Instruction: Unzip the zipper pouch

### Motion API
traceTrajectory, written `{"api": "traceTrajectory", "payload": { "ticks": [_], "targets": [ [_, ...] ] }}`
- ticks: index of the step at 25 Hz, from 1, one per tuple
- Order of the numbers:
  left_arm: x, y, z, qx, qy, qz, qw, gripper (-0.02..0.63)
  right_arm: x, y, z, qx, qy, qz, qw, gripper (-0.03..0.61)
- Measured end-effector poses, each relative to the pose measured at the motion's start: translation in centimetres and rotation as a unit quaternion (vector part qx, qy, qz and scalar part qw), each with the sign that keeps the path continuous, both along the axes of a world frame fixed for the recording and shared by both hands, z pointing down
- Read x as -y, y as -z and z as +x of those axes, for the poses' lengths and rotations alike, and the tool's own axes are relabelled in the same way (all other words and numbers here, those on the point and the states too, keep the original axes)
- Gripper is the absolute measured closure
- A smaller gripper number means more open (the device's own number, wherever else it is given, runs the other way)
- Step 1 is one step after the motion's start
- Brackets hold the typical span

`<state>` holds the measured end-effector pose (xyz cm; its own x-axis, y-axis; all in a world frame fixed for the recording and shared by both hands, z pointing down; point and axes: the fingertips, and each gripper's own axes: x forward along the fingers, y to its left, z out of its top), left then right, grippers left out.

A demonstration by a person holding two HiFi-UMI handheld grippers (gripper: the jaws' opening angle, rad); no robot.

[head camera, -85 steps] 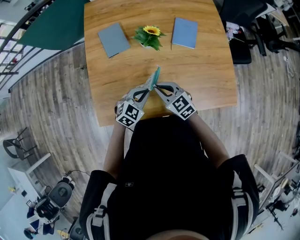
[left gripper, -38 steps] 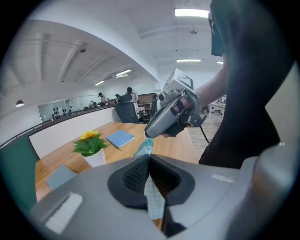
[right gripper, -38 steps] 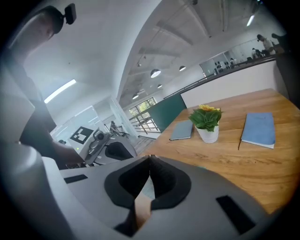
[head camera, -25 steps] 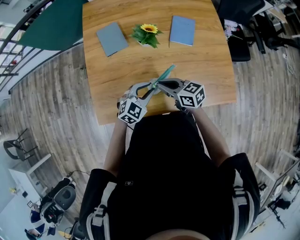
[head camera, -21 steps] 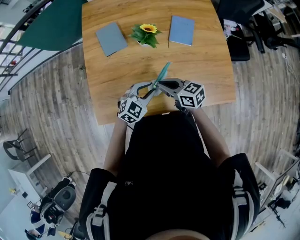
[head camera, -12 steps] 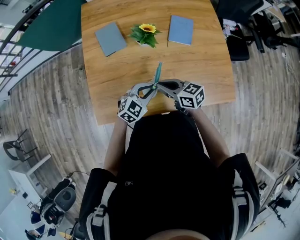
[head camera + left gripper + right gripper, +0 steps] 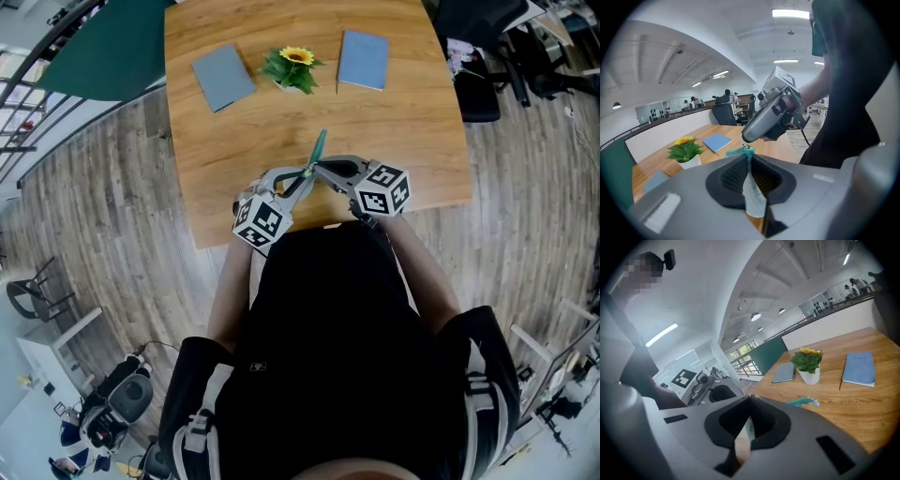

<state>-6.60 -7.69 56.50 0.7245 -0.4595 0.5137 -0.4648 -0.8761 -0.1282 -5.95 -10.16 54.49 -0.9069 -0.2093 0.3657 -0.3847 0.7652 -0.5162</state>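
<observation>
Open-plan office with a grey plank floor (image 7: 103, 187), and we're standing at the near edge of a wooden table (image 7: 412, 112). On the far part of it sit a grey-blue notebook (image 7: 223, 78) on the left, a blue notebook (image 7: 363, 61) on the right, and a little potted sunflower (image 7: 297, 70) between them.

Both tools meet over the near part of the table, just in front of us. The teal zipper pouch (image 7: 317, 153) is caught between them. We see it edge-on, sticking out toward the far side with a slight lean to the right, well short of the sunflower.

Our left gripper (image 7: 304, 176) is closing its jaws. The pouch's pale fabric sits right between the pads, which look pressed onto it. Our right gripper (image 7: 318, 169) has its jaws squeezed tight on a thin teal sliver of the pouch. We can't tell if that's the zipper pull or just the edge. The two tips are just beside each other.
</observation>
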Motion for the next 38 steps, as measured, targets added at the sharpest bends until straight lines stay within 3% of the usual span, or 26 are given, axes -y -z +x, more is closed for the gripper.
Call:
{"api": "traceTrajectory", "payload": {
  "ticks": [38],
  "targets": [
    [0.2,1.3,-0.7,0.009,-0.013,0.013,0.9998,0.584,1.8,-0.1,0.3,0.002,-0.032,0.005,0.999,0.572]
  ]
}}
